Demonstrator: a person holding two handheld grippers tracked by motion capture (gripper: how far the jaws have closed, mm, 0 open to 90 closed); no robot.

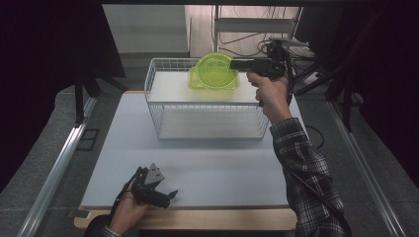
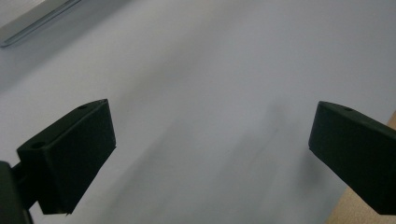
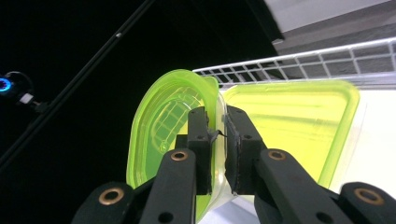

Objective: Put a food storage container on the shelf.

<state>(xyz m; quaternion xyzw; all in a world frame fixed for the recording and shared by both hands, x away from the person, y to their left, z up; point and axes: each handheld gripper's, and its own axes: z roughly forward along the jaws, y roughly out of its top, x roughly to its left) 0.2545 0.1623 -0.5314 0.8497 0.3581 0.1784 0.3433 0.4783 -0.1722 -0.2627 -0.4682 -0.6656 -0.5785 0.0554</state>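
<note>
My right claw (image 3: 217, 135) pinches the green lid (image 1: 213, 70) upright at upper centre (lifted off the green container (image 3: 299, 126) in the basket (image 1: 163, 106)); setting it down remains.

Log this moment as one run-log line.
right tool: shut on green lid, lifted | green container: in wire basket | left tool: open, over table

Plaid flannel sleeve (image 1: 309, 168), black gripper (image 3: 217, 128) with seemingly brass rivets, trailing cable
</note>
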